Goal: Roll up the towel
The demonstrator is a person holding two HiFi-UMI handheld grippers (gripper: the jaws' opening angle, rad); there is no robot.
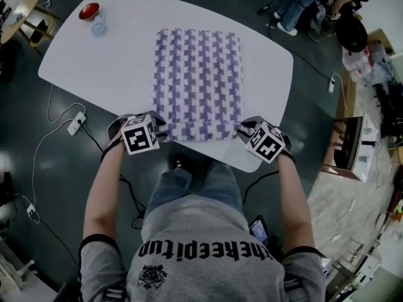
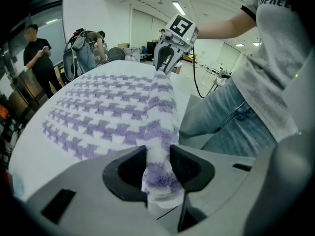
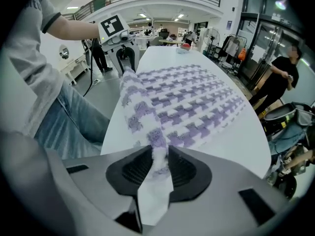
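A purple-and-white patterned towel lies spread flat on the white table, its near edge lifted at the table's front. My left gripper is shut on the towel's near left corner, and the cloth is pinched between its pads. My right gripper is shut on the near right corner, with a white tag end of the towel hanging through its pads. The lifted near edge stretches between the two grippers as a raised fold. Each gripper view shows the other gripper across that fold.
A red bowl and a small clear cup stand at the table's far left corner. A power strip and cables lie on the floor at left. People stand beyond the table.
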